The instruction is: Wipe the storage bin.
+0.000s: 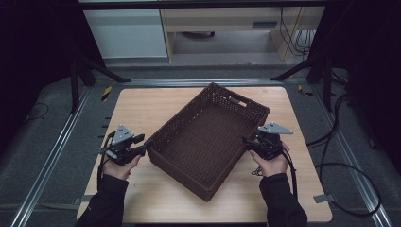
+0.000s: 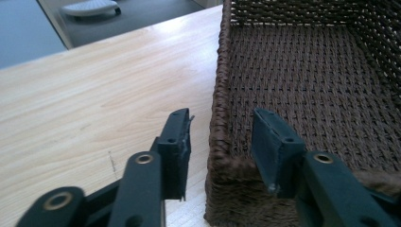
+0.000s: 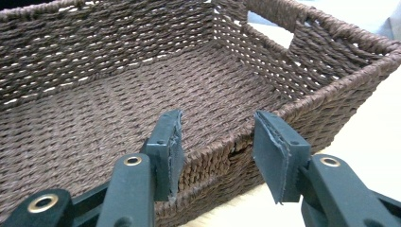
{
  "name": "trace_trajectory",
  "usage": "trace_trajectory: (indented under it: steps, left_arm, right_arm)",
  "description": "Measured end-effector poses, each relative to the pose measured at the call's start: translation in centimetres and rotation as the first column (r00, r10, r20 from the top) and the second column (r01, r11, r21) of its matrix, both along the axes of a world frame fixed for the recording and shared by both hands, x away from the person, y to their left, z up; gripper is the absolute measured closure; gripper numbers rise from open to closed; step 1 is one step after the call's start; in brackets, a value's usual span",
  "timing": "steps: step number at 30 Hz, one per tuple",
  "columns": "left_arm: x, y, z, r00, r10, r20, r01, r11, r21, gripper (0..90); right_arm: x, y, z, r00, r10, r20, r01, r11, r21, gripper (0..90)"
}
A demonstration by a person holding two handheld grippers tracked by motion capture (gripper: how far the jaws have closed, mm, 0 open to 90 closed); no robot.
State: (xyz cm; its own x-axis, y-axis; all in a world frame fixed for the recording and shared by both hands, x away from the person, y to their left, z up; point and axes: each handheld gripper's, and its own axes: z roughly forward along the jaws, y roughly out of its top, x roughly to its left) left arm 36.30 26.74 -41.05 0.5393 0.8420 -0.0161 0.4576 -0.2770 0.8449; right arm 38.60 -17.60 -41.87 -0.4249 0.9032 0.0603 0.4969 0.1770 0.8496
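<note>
Woven brown basket (image 1: 208,139) lying askew mid-table (image 1: 142,109), being straddled at opposite rims by left gripper (image 2: 220,146) and right gripper (image 3: 217,151), jaws parted, not yet pinching; next closing both for lift.

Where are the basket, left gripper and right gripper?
basket (image 1: 208,137), high view, woven floor.
left gripper (image 2: 220,142), left gripper view, midway between the tips, astride the rim.
right gripper (image 3: 217,142), right gripper view, midway between the tips, astride the rim.

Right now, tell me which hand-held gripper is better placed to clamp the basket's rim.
Left, probably. The left hand-held gripper already straddles the basket wall, one jaw outside, one inside. The right hand-held gripper has the rim crossing its gap slantwise, so it likely needs squaring first.
</note>
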Motion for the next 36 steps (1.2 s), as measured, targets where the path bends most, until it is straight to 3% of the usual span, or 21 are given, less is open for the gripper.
trace_trajectory:
  steps: [3, 5, 11, 16, 22, 28, 31, 36]
  left_arm:
    - [-0.2, -0.1, 0.0, 0.9996, -0.027, 0.001, 0.027, 0.9996, 0.005, 70.4]
    - [-0.4, -0.3, 0.0, 0.9997, -0.024, 0.002, 0.024, 0.9995, 0.021, 70.8]
    - [-1.7, -0.4, -0.1, 0.9997, -0.023, -0.005, 0.023, 0.9997, -0.007, 71.9]
    - [-3.0, -0.6, -0.1, 0.9994, -0.034, 0.001, 0.034, 0.9994, -0.005, 71.6]
    - [-2.1, -0.4, 0.4, 0.9996, -0.026, 0.01, 0.026, 0.9996, -0.014, 67.5]
    - [-1.2, -1.1, -0.2, 0.9976, -0.068, -0.013, 0.068, 0.9976, 0.009, 71.8]
    - [-1.5, -1.6, -0.3, 0.998, -0.064, -0.002, 0.064, 0.997, 0.044, 79.3]
    - [-2.6, -1.4, -0.5, 0.9981, -0.062, -0.001, 0.062, 0.9978, 0.024, 79.4]
  right_arm:
    - [0.0, 0.1, 0.0, 0.9999, -0.007, 0.008, 0.007, 1.0, -0.002, 53.8]
    - [-0.1, 0.2, 0.0, 0.9998, -0.005, 0.018, 0.005, 1.0, -0.012, 53.3]
    - [-0.6, 0.6, 0.4, 0.9998, 0.019, 0.008, -0.019, 1.0, 0.013, 44.2]
    - [-0.6, 1.4, 0.1, 0.9994, 0.035, -0.009, -0.035, 0.999, -0.028, 45.4]
    - [-0.5, 1.5, -0.1, 0.9995, 0.032, 0.003, -0.032, 0.998, -0.058, 48.1]
    - [0.1, 1.4, -0.3, 0.9994, 0.03, 0.019, -0.029, 0.998, -0.058, 48.9]
    - [0.0, 1.4, -0.3, 0.9994, 0.027, 0.02, -0.026, 0.998, -0.054, 47.0]
    - [-0.4, 1.5, 0.0, 0.9995, 0.028, 0.017, -0.027, 0.999, -0.032, 39.6]
